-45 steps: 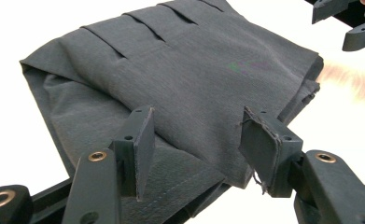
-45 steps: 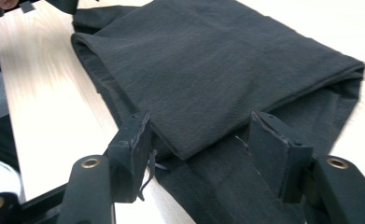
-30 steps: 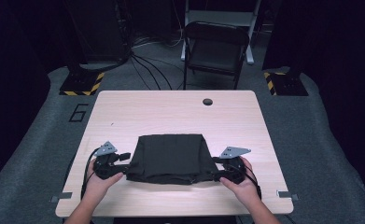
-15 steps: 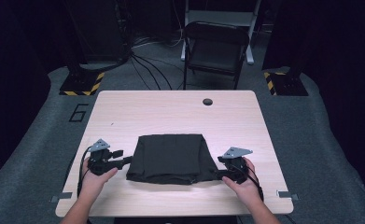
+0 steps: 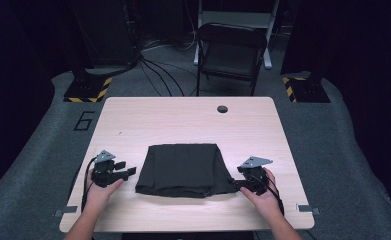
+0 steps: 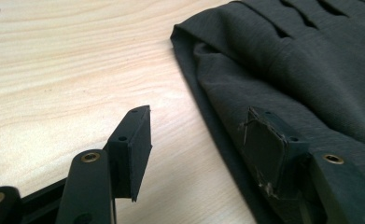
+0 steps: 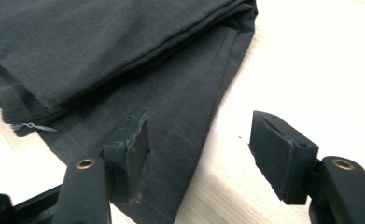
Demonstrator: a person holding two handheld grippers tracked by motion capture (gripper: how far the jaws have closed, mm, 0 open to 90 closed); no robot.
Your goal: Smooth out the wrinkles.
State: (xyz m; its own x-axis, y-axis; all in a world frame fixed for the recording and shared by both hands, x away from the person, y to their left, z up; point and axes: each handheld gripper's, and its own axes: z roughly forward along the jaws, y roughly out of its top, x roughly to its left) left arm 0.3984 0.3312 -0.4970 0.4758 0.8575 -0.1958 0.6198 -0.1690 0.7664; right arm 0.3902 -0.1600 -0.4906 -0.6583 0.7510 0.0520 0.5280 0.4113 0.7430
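1. Folded dark cloth [image 5: 183,170]: lies flat on the surface [image 5: 183,120], nearer the front edge than the back, roughly midway between the left and right edges.
2. Left tool [image 5: 128,172]: sits just off the cloth's left side. A second ago it was at the cloth's edge; it has since drawn away toward the left edge. In the left gripper view its jaws stand apart with bare wood between them, one pad [image 6: 264,144] over the cloth's border [image 6: 227,93].
3. Right tool [image 5: 239,184]: stays at the cloth's front right corner, much as it was a second ago. In the right gripper view its jaws stand apart, straddling the cloth's hem [image 7: 189,121] without pressing on it.
4. Reading: both tools have let go, so this fold appears finished and the cloth rests free.
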